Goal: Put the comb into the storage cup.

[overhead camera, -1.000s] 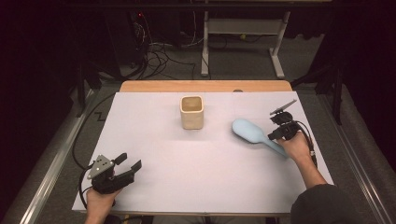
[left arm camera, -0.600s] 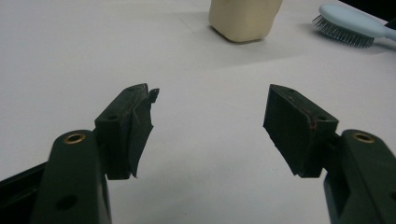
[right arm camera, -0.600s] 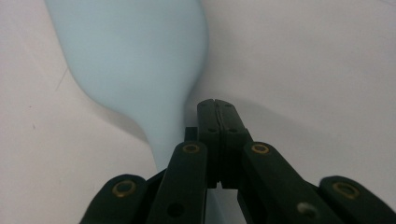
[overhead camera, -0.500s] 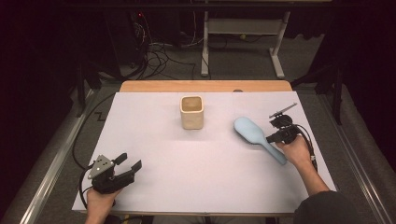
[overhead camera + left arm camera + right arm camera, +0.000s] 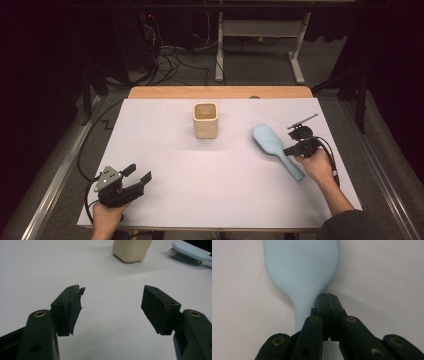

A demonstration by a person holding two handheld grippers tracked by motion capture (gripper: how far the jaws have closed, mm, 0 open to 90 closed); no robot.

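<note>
right tool (image 5: 296, 145): jaws clenched together, empty, tips just beside neck of brush (image 5: 274, 147). brush: flat on worktop (image 5: 225, 200), right of cup (image 5: 205, 120), bristles down. left tool (image 5: 131, 179): jaws released, empty, resting near front left corner.

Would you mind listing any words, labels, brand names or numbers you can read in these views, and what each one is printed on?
There is no readable text.
The cream cup: plain sides, no label or mark.
The light blue hairbrush: plain back, no brand visible.
The left gripper and right gripper: plain black jaws, no lettering.
The white table cover: blank.
</note>
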